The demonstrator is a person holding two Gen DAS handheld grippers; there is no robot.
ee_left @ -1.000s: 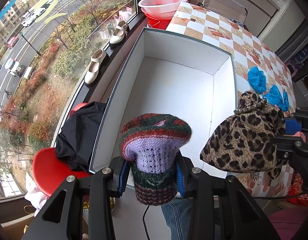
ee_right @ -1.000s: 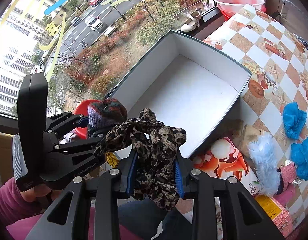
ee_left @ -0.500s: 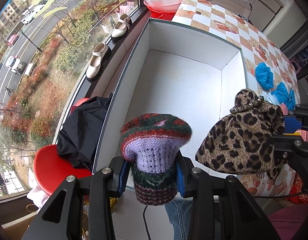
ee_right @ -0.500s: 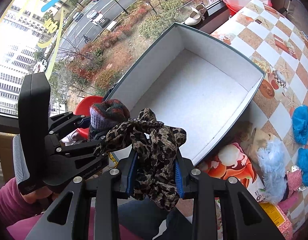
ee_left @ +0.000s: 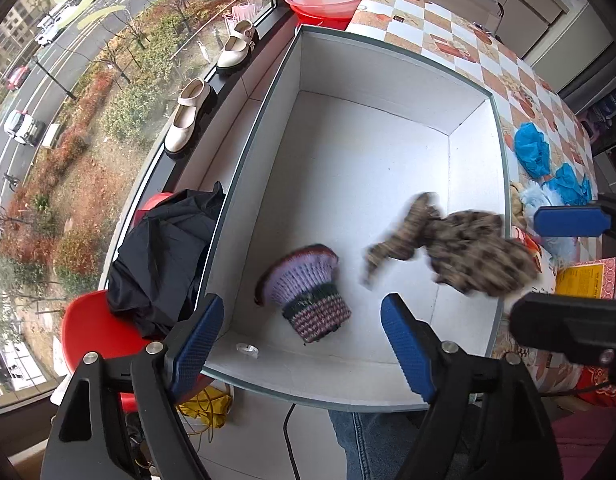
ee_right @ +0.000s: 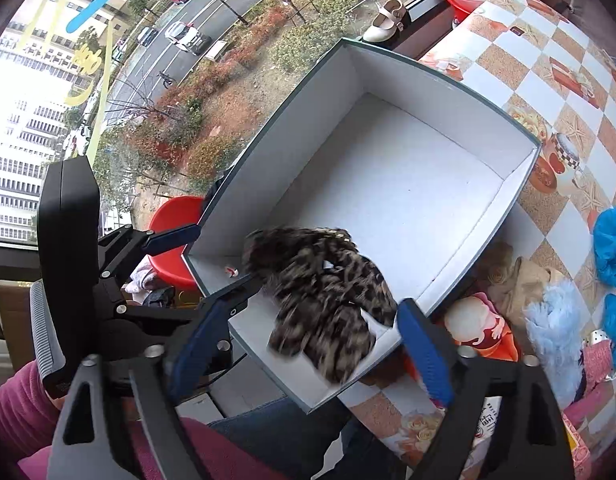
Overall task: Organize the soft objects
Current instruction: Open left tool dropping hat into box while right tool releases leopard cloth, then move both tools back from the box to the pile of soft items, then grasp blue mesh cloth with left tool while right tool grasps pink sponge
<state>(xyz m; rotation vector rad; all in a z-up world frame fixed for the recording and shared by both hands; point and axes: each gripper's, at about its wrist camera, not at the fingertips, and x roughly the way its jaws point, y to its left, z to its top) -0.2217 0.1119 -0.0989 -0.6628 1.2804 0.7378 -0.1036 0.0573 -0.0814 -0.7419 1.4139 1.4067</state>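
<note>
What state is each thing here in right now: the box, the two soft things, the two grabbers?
Box: open, no lid on.
Knitted hat: released, inside the box.
Leopard-print cloth: released, blurred, over the box.
Left gripper: jaws opening, gripping nothing.
Right gripper: jaws opening, gripping nothing.

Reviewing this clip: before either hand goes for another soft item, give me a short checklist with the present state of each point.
1. Left tongs free of the knitted hat: ok, jaws opening, pads clear of it.
2. Right tongs free of the leopard-print cloth: ok, jaws opening, nothing pinched.
3. Hat inside the white box: ok, at the near end.
4. Leopard cloth settled in the box: cannot tell, it is motion-blurred and near the right wall.
5. Soft items left on the table: not ok, blue cloths and a fluffy light-blue piece remain outside.
6. Room left in the box: ok, the far half is bare.
</note>
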